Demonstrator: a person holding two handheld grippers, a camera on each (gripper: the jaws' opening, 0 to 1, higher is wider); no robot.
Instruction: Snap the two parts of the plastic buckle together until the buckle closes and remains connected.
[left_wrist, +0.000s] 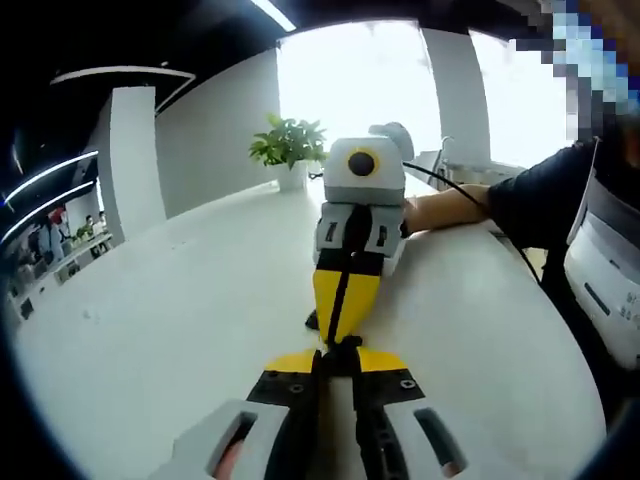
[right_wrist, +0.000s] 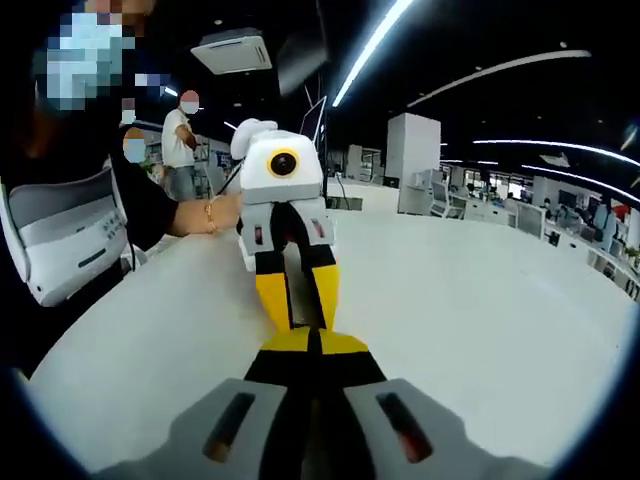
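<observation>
The black plastic buckle (left_wrist: 343, 345) is a small dark piece pinched where two pairs of yellow jaw tips meet over the white table (left_wrist: 180, 300). In the left gripper view my left gripper (left_wrist: 335, 358) rises from the bottom, shut on one buckle part. My right gripper (left_wrist: 338, 330) faces it tip to tip, jaws together on the other part, and a black bit (left_wrist: 312, 320) pokes out beside them. In the right gripper view my right gripper (right_wrist: 312, 338) meets the left gripper (right_wrist: 303, 318) head on. The buckle is mostly hidden there between the jaws.
A person's hand (left_wrist: 440, 210) holds the right gripper from behind; a hand (right_wrist: 215, 213) grips the left one. A potted plant (left_wrist: 288, 145) stands at the table's far edge. A white chair (right_wrist: 60, 235) is beside the table (right_wrist: 480, 300). Another person (right_wrist: 180, 140) stands far back.
</observation>
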